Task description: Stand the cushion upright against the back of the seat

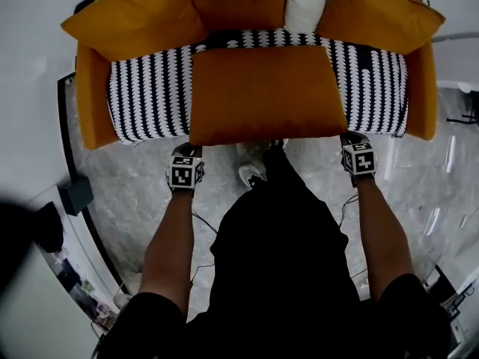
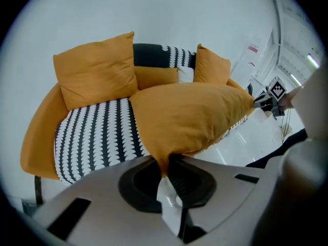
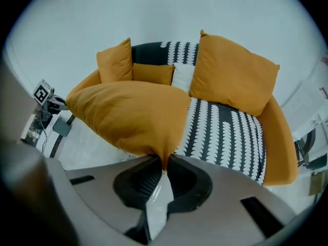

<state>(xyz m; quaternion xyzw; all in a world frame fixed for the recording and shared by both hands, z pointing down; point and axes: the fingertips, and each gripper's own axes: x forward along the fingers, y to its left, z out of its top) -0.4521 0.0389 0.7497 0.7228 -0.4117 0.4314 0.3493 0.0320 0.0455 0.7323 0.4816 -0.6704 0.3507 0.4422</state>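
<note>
Two grips, both solid. Nearest us are our forearms (image 1: 168, 238) over the pale marbled floor (image 1: 135, 178). Each carries a gripper with a marker cube (image 1: 185, 172). The black-and-white square patterns on those cubes are the only markings we can make out.

Left gripper (image 2: 166, 169): jaws nearly together, clamped on the near left corner of the orange cushion (image 1: 266, 92). The fabric is pinched into a thin fold between the pads.

Right gripper (image 3: 164, 168): same story, jaws almost closed on the near right corner, with the fabric tip wedged between them.

The cushion is plain orange, rectangular and well stuffed, with no pattern. It lies broad face up, not upright, strung between our two grippers and bulging in the middle. It sits over the middle of the seat (image 1: 146, 92), and its near edge overhangs the seat front towards us. We can't tell whether its far edge rests on the seat.

The seat is black with rows of white scallops, set in a curved orange sofa shell (image 1: 93, 103).

Farther back, two large orange cushions (image 1: 138, 13) lean upright at the left and right ends. Between them, a small orange cushion (image 1: 238, 10) and a white cushion (image 1: 305, 10) stand side by side against the black patterned backrest (image 2: 154, 55).
</note>
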